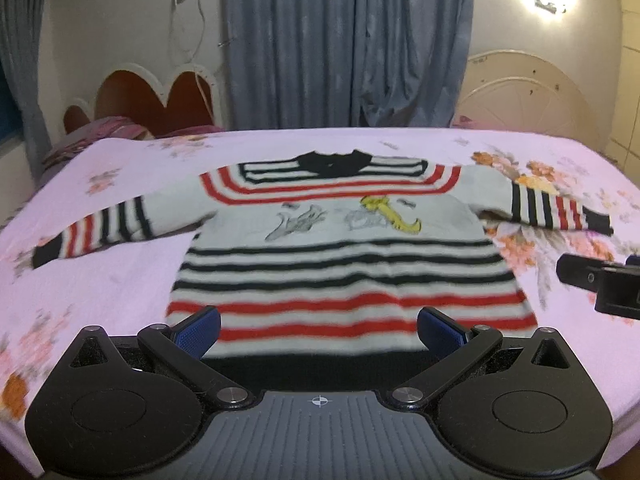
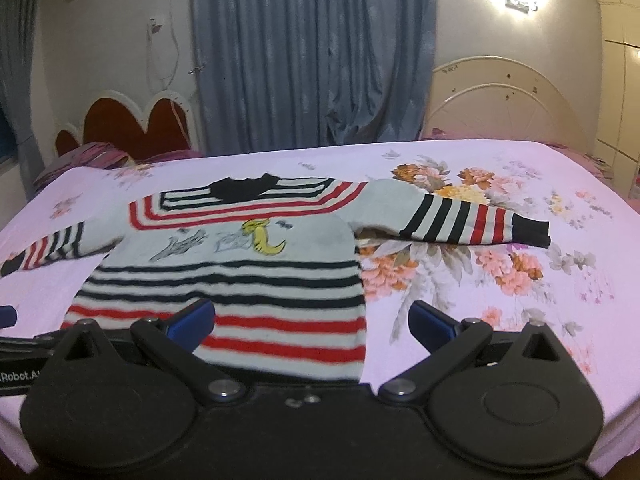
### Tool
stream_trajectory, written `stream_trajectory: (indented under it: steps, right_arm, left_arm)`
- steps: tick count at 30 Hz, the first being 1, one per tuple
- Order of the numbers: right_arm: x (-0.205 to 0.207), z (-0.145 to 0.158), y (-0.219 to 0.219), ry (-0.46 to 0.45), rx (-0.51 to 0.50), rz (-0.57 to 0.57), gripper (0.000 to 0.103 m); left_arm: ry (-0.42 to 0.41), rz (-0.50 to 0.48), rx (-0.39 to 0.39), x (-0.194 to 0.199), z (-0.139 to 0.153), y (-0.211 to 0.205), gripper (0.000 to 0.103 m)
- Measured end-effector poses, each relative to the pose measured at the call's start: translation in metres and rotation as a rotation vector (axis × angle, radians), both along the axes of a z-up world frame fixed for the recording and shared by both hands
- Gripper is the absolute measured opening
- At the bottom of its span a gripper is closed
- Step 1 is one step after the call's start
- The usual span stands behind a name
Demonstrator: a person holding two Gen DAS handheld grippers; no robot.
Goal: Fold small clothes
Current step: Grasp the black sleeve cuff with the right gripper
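A small white sweater (image 1: 336, 264) with red and black stripes and a cartoon print lies flat, face up, on the pink floral bed sheet (image 1: 120, 280), both sleeves spread sideways. It also shows in the right wrist view (image 2: 240, 272). My left gripper (image 1: 319, 330) is open and empty, hovering over the sweater's hem with its blue pads (image 1: 200, 334) wide apart. My right gripper (image 2: 312, 322) is open and empty above the sweater's lower right corner. The right gripper's body shows at the right edge of the left wrist view (image 1: 604, 280).
The bed's heart-shaped red headboard (image 1: 160, 100) stands at the back left, a white arched bed frame (image 1: 528, 96) at the back right, blue curtains (image 1: 344, 40) between them. Crumpled purple bedding (image 1: 96, 132) lies at the far left. The sheet drops off near me.
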State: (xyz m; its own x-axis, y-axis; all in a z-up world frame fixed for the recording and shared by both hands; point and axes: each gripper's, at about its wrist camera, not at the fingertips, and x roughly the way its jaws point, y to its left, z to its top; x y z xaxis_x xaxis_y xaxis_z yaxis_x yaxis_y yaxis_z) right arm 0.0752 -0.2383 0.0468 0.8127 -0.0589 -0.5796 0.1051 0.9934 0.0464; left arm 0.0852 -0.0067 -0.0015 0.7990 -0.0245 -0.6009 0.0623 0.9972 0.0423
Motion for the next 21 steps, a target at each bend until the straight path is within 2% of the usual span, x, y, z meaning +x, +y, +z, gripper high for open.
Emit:
stream_trajectory:
  steps: [5,7,10,11,14,16,18,21]
  right_arm:
    - [0.036,-0.009,-0.017,0.007,0.008,-0.049,0.102]
    - [0.049,-0.012,-0.024,0.0,0.013,-0.08,0.101]
    - [0.069,-0.015,-0.039,-0.009,0.034,-0.146,0.09]
    - [0.076,-0.016,-0.045,-0.017,0.043,-0.175,0.085]
    - [0.092,-0.018,-0.063,-0.042,0.066,-0.236,0.081]
    - [0.101,-0.02,-0.075,-0.05,0.078,-0.268,0.075]
    - [0.111,-0.024,-0.09,-0.041,0.079,-0.287,0.062]
    - [0.122,-0.03,-0.123,-0.03,0.102,-0.341,0.053]
  left_arm:
    - [-0.026,-0.023,-0.026,0.045,-0.006,-0.007,0.103]
    - [-0.005,-0.053,-0.026,0.065,-0.011,-0.011,0.103]
    - [0.035,-0.149,-0.072,0.095,-0.014,-0.012,0.103]
    - [0.045,-0.149,-0.075,0.104,-0.016,-0.012,0.103]
    - [0.049,-0.135,-0.051,0.132,-0.02,-0.016,0.103]
    - [0.041,-0.131,-0.033,0.147,-0.025,-0.019,0.103]
    - [0.037,-0.123,-0.016,0.16,-0.029,-0.022,0.103]
    - [0.04,-0.11,-0.003,0.177,-0.036,-0.033,0.102]
